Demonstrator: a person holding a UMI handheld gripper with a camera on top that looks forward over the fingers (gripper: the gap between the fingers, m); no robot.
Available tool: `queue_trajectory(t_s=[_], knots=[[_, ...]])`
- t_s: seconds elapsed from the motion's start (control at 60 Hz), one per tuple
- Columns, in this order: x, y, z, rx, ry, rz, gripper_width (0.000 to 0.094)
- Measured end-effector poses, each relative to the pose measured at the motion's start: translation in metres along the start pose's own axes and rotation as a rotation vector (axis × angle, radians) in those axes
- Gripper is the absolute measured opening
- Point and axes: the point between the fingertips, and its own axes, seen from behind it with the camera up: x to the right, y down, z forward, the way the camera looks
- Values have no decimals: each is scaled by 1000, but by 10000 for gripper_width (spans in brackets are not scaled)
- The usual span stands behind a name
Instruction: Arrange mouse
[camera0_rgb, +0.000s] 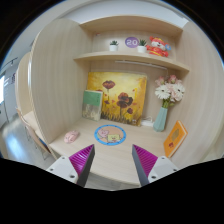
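Pale wooden shelving frames my view, a desk nook with an upper shelf carrying a small clock and an orange toy, kept up there out of the working area, I judge. Well beyond my fingers, a yellow flower painting leans against the back wall, with a vase of flowers off past the right finger and an orange card propped beside it, all pushed to the rear so the desk stays free. My gripper hovers with its fingers spread wide and holding nothing, the magenta pads bare. A round blue mat lies ahead between the fingers, likely the mouse's spot. The small pink object beyond the left finger may be the mouse; it looks low and rounded, but I cannot tell for sure.
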Motion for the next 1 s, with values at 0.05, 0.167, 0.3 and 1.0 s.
queue_trajectory(t_s=[0.05,0.167,0.3,1.0], knots=[[1,12,4,-26,20,10,747],[-20,56,24,-105,36,38,739],[-68,108,50,-212,25,40,737],[-277,97,294,-375,28,177,749]])
